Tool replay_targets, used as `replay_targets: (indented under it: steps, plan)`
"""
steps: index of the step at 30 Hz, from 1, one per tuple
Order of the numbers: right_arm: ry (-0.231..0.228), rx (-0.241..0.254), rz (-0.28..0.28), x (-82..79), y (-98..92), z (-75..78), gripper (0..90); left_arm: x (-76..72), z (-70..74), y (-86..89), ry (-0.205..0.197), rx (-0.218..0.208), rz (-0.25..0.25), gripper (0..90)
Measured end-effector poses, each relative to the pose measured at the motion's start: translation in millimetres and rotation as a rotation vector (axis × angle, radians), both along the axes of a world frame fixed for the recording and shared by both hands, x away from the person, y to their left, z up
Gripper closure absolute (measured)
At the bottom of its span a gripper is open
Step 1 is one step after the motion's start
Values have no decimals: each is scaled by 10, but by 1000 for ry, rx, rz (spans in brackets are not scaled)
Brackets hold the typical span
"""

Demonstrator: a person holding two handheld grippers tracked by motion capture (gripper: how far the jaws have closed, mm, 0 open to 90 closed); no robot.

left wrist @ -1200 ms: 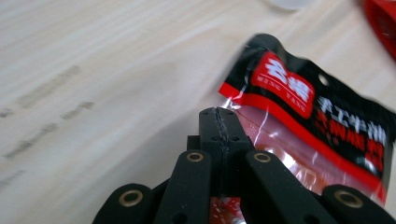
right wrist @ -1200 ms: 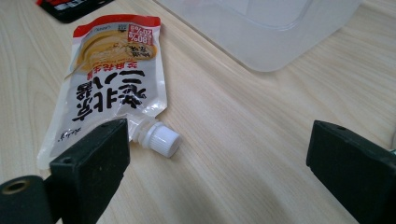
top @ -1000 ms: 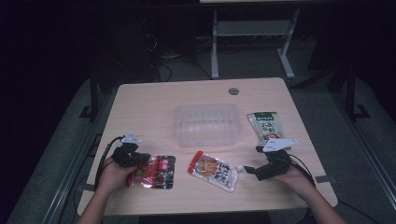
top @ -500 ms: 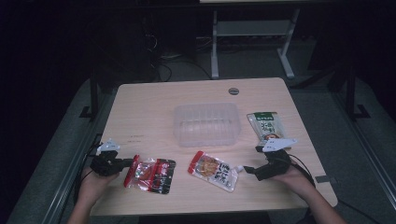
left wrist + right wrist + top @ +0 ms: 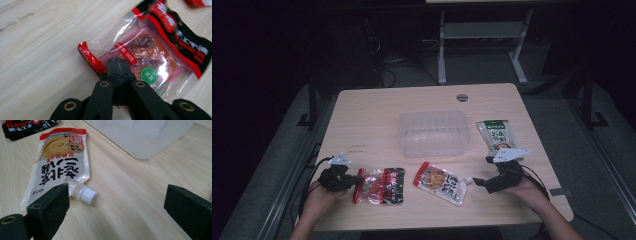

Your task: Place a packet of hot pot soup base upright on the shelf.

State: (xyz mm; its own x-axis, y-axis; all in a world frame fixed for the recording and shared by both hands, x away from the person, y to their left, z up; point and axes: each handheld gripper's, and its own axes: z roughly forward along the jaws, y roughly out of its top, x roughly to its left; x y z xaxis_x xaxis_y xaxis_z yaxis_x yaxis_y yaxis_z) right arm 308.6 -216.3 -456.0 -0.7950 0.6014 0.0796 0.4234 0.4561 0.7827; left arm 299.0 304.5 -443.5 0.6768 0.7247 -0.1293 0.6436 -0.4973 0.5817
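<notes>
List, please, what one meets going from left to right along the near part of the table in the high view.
left gripper → red snack packet → spouted sauce pouch → right gripper

clear plastic tub [image 5: 432, 133] – mid-table, empty | green packet [image 5: 497, 133] – just right of it, flat

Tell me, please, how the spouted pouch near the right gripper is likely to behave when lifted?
The spouted pouch is thin glossy film lying flat, so it would probably sag and feel slippery. Its stiff white cap looks the firmer hold. Flat as it lies, it should slide, not roll.
</notes>
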Motion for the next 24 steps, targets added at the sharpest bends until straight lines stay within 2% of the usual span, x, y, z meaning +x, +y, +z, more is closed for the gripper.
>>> replay_targets:
  steps: [5, 11, 16, 24]
  plan:
    - [8, -2, -3, -3, 4, 0, 56, -16, -15, -66, 5, -18, -21, 898]
    - [9, -8, 0, 4, 12, -9, 56, -8, -15, -127, -8, -8, -51, 897]
    - [18, 0, 9, 2, 20, -3, 55, -6, -22, -125, 5, -15, -42, 897]
    - [17, 30, 61, -25, 182, 93, 55, 14, -49, -92, 27, -11, -35, 897]
